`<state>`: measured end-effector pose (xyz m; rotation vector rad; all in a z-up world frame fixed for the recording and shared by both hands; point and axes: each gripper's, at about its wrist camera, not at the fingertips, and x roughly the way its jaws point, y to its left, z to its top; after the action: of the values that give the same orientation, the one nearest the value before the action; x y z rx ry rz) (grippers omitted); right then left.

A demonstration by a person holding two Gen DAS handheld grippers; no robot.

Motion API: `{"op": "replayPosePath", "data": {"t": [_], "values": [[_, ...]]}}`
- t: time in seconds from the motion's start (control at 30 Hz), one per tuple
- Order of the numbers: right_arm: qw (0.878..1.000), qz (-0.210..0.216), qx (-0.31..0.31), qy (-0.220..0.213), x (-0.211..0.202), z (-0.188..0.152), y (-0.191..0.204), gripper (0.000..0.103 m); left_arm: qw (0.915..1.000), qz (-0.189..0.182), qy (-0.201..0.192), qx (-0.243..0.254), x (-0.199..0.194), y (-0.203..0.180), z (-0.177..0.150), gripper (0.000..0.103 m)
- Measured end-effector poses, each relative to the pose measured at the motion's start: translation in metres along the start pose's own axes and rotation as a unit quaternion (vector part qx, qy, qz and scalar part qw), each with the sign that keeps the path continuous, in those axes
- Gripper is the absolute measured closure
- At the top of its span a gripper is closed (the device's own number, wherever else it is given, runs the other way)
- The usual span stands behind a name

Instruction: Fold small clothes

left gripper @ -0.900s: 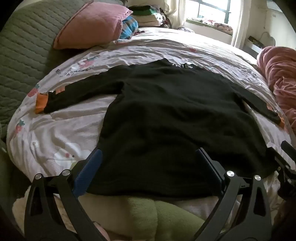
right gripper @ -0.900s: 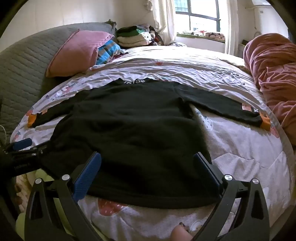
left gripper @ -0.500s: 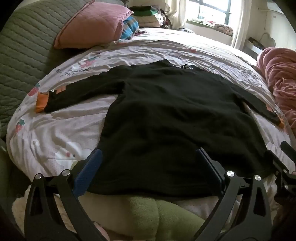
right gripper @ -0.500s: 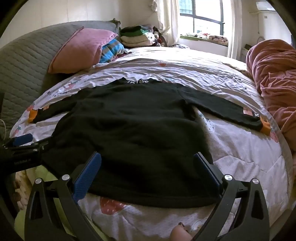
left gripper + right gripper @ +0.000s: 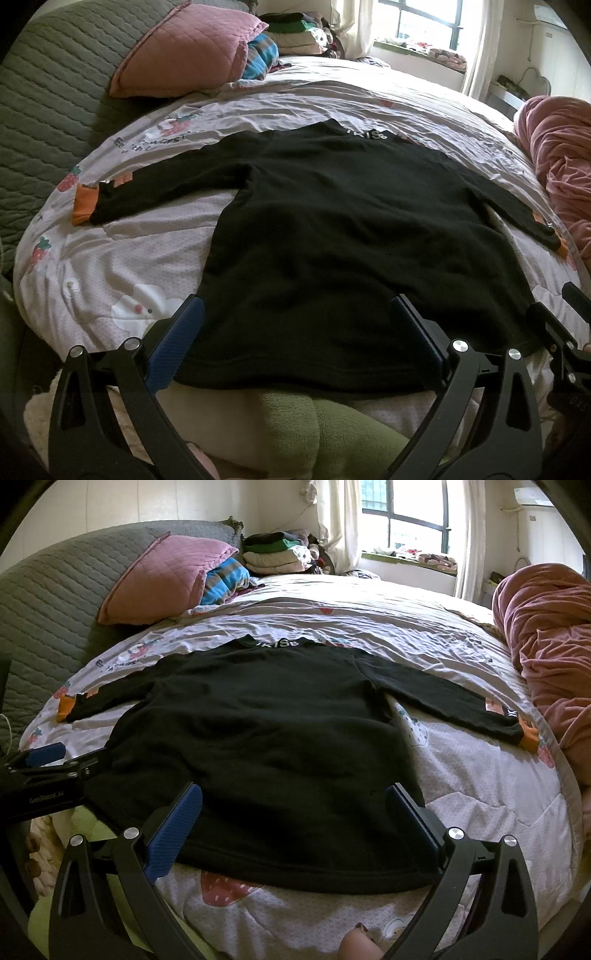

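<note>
Black long-sleeved sweater with orange cuffs lies flat on the strawberry-print white quilt.
Left gripper and right gripper, both wide open, hover at its hem, bottom of frame.

My left gripper and right gripper match: black triangular cut-out frames, two silver screws on each arm, and blue dimpled pads inside the fingers. White "GenRobot.AI" lettering marks the left gripper's black body.
</note>
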<state>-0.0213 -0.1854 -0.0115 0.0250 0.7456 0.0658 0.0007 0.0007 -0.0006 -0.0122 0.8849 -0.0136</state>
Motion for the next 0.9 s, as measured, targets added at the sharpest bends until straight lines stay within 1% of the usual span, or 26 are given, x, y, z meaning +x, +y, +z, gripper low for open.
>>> {"op": "replayPosePath", "data": {"t": [0.7, 0.9], "values": [[1.000, -0.001, -0.001, -0.001, 0.0000, -0.0004, 0.0003, 0.004, 1.0000, 0.001, -0.002, 0.000, 0.0000, -0.0002, -0.0003, 0.009], [1.000, -0.001, -0.001, -0.001, 0.0002, -0.0006, -0.0001, 0.004, 1.0000, 0.000, -0.002, 0.000, -0.0031, 0.0047, 0.0027, 0.009]]}}
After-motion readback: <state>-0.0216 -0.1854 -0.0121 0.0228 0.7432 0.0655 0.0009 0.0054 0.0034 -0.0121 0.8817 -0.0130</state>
